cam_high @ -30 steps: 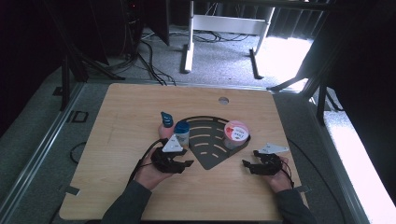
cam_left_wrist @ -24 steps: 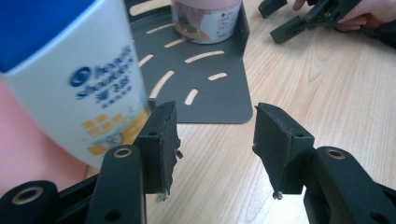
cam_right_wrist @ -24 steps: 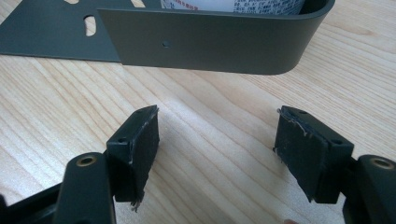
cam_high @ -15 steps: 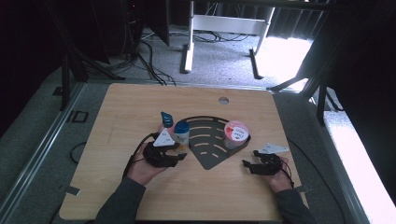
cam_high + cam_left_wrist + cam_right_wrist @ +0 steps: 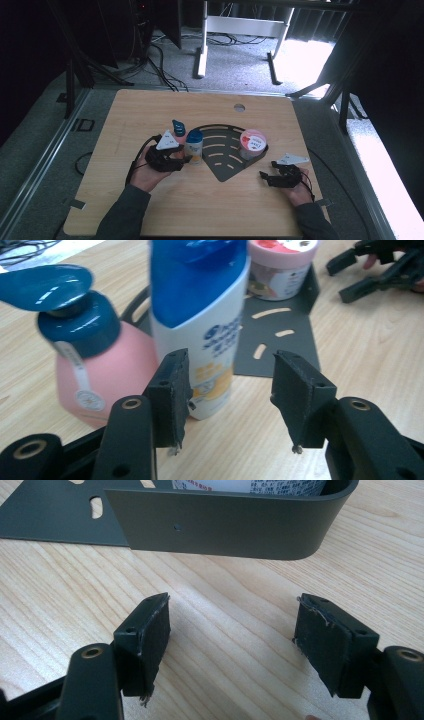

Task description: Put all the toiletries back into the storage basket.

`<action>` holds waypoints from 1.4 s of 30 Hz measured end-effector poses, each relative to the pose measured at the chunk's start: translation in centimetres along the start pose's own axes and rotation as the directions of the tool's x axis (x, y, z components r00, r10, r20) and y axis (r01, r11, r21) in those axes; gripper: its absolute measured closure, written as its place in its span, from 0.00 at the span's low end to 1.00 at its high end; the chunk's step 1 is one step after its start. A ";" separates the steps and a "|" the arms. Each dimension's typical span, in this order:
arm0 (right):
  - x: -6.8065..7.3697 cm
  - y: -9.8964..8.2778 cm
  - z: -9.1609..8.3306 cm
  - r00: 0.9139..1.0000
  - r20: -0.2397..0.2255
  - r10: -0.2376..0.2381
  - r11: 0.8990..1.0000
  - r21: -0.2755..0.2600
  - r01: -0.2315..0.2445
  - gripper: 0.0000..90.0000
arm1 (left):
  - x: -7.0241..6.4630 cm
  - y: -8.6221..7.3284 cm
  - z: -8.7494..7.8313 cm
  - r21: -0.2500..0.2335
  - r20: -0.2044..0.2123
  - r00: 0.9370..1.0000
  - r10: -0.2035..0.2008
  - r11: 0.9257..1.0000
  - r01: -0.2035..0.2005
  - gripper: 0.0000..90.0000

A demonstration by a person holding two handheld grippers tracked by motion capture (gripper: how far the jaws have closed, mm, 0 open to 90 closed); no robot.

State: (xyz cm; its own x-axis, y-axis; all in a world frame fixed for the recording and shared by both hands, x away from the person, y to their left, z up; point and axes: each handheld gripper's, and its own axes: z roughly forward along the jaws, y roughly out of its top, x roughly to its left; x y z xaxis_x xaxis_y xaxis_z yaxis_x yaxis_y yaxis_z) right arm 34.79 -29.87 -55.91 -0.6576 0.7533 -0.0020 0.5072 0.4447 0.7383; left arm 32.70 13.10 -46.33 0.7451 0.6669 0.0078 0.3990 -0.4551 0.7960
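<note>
worktop (image 5: 150, 210): pale wood, matt, visible grain
rack (image 5: 225, 530): dark sheet metal, smooth, matt
shampoo bottle (image 5: 200, 315): glossy white plastic, blue top
pump bottle (image 5: 95, 365): pink plastic, shiny teal head
left tongs (image 5: 227, 390): matt black pads, worn edges

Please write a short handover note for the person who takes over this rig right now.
Left gripper: open, close in front of the white shampoo bottle, not gripping it.
Right gripper: open, holding nothing, beside the dark rack.
Pink tub stands in the rack. Shampoo bottle and pink pump bottle stand on the table at the rack's left edge.
Likely left: both bottles into the rack.
</note>
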 end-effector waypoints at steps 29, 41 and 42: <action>0.0 0.0 0.0 1.000 -0.001 -0.004 1.000 -0.001 0.004 0.33 | 1.6 2.1 1.5 -0.006 -0.014 1.000 0.013 1.000 -0.013 0.46; 0.0 0.0 0.0 1.000 -0.012 -0.016 1.000 0.002 0.016 0.30 | 1.5 2.8 2.4 0.028 0.006 0.999 0.049 0.998 -0.050 0.46; 0.0 0.0 0.0 1.000 -0.012 -0.016 1.000 0.002 0.016 0.30 | 1.4 2.8 2.5 0.033 -0.001 0.999 0.054 0.998 -0.054 0.47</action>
State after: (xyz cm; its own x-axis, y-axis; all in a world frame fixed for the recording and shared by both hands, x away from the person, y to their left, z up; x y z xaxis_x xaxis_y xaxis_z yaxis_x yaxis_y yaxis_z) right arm 34.79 -29.82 -55.94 -0.6725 0.7401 -0.0054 0.4975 0.4574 0.7370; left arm 36.22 11.30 -45.59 0.7650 0.6420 0.0512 0.3760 -0.5098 0.7738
